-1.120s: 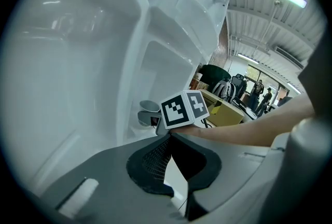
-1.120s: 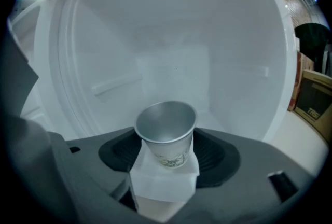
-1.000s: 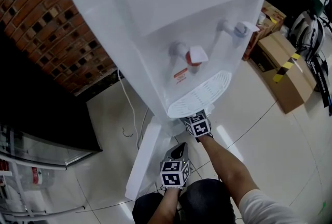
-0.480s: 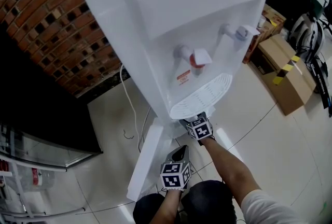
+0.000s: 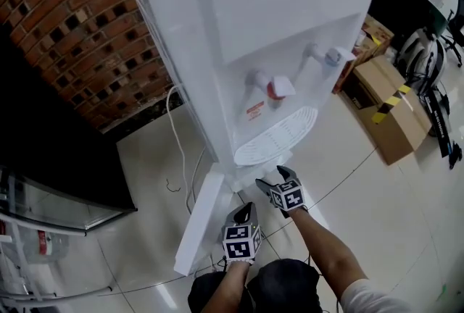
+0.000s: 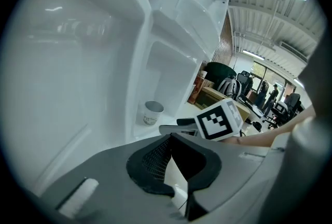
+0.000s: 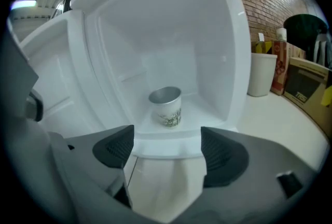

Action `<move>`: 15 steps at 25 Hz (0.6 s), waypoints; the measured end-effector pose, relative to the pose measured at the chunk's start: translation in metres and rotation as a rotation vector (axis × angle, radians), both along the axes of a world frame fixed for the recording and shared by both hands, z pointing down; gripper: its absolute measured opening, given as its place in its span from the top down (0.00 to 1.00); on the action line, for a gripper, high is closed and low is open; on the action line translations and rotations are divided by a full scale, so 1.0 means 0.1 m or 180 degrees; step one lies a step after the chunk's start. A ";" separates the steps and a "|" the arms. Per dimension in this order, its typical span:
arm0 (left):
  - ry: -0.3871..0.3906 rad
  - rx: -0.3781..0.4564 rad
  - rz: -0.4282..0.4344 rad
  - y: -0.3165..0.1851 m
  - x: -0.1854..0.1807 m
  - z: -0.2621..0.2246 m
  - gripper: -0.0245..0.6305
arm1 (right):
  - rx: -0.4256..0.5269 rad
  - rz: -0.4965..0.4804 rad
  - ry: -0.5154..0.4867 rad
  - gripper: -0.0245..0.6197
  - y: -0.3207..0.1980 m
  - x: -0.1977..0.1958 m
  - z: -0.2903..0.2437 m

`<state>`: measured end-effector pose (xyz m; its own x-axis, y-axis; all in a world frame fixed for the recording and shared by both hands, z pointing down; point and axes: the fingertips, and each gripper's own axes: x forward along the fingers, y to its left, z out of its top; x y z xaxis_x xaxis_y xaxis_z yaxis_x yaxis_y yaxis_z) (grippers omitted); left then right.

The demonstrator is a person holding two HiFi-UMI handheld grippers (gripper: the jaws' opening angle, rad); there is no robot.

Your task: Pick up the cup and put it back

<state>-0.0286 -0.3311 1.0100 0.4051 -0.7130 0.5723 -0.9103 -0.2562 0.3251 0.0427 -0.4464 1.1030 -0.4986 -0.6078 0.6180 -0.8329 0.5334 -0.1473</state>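
Glossy floor tiles (image 5: pixel 377 188) and a brick wall (image 5: pixel 80 29) frame the white plastic dispenser (image 5: pixel 290 29). Its open lower niche (image 7: pixel 218 52) holds the cup (image 7: pixel 167 106) upright: a small cylinder, metallic inside, printed outside. The right hand-held gripper (image 7: pixel 167 149) has just been opening; its ribbed black pads (image 7: pixel 115 148) stand spread, empty, short of the cup, probably to clear it. The left hand-held gripper (image 6: pixel 171 140) is pressed together, idle.

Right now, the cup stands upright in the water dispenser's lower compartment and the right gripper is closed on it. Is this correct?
Not quite. The cup does stand upright in the lower compartment, but the right gripper is open: its jaws have just been opening, with nothing between them, the cup beyond their tips. The right gripper view shows it.
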 end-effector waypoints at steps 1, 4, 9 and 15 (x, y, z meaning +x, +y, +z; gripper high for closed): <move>-0.0025 -0.0001 0.0006 0.02 0.00 -0.06 0.96 | -0.0028 -0.0016 0.0006 0.33 0.09 0.05 -0.08; -0.0023 -0.0115 0.0019 0.23 -0.01 -0.35 0.96 | -0.0122 -0.0045 0.0042 0.44 0.51 0.17 -0.49; 0.0105 -0.0498 -0.0031 0.60 0.03 -0.99 0.96 | -0.0222 0.0209 -0.0038 0.78 1.11 0.39 -1.54; -0.0019 -0.0571 0.0098 1.00 0.06 -2.04 0.96 | -0.0275 0.0346 -0.0111 0.96 1.67 0.44 -2.76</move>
